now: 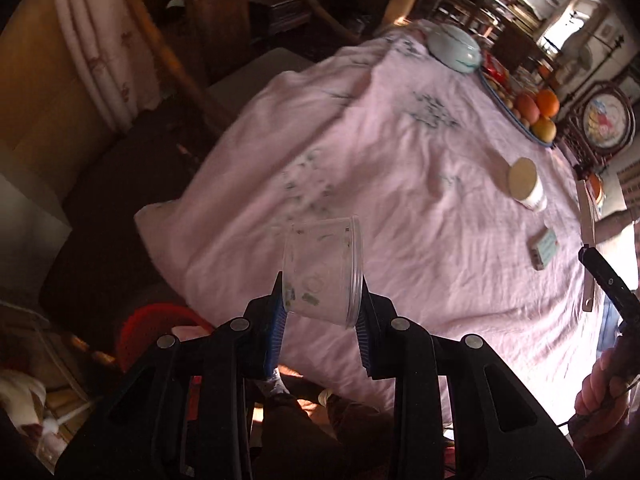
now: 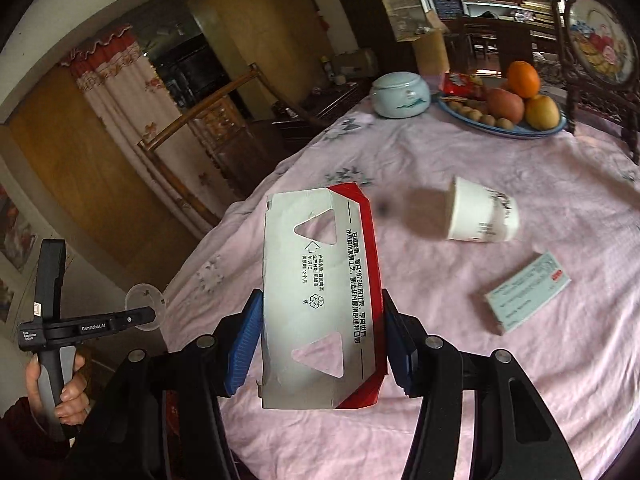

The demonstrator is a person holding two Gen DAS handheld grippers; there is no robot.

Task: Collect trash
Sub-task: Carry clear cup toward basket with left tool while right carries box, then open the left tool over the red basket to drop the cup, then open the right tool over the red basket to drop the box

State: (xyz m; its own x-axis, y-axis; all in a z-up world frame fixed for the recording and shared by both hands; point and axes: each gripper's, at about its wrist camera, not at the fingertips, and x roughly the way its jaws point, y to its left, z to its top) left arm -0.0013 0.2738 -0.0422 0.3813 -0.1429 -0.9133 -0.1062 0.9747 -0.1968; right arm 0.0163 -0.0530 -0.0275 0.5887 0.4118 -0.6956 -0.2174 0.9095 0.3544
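Left tongs (image 1: 320,312) clamped on clear plastic cup (image 1: 322,270) past the table (image 1: 400,200) edge; right tongs (image 2: 322,340) gripping flattened carton (image 2: 320,300) above open cloth.

Left gripper (image 1: 322,312) clamping clear plastic cup (image 1: 322,270), above pink tablecloth (image 1: 400,200); paper cup (image 1: 527,184), fruit plate (image 1: 520,120) beyond

The print on the flattened carton (image 2: 320,296) runs sideways and is too small to read, and its near corners sit behind the blue pads of the right tool (image 2: 323,342). The small box (image 2: 526,294) has blurred lettering. The far counter (image 1: 400,184) cloth pattern smears in the left view, the clear cup (image 1: 322,272) shows only vague residue (greenish, hard to name), and the right edge cuts off the right hand (image 1: 604,396).
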